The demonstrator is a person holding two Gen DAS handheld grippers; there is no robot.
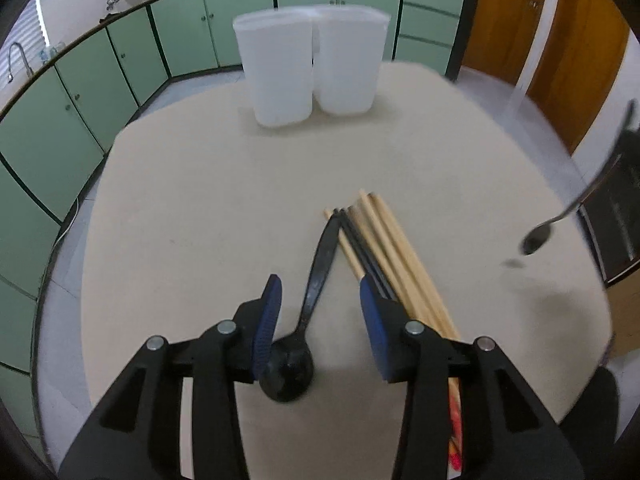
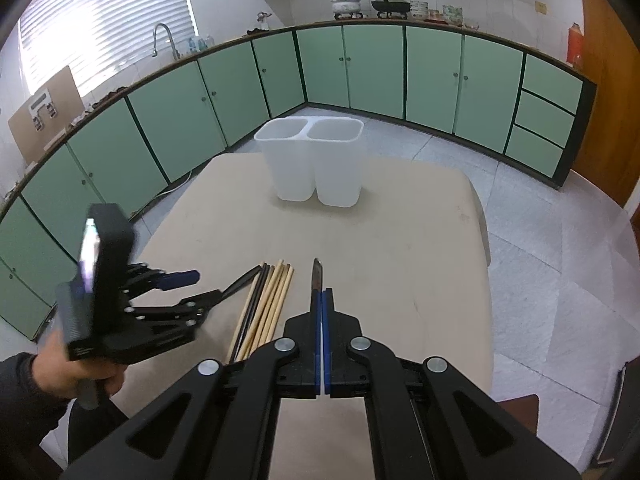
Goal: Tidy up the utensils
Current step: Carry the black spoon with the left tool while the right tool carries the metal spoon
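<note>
A black spoon lies on the beige table, bowl toward me. My left gripper stands open astride its handle, pads clear of it. Just right of it lies a bundle of wooden and black chopsticks. A white two-compartment holder stands at the far side, both compartments looking empty. In the right wrist view my right gripper is shut on a dark metal spoon, held above the table. That spoon's bowl hangs blurred at the right. The left gripper shows beside the chopsticks.
A person's hand in a dark sleeve holds the left gripper. Green cabinets ring the room beyond the table. A wooden door is at the right. Tiled floor lies past the table's right edge.
</note>
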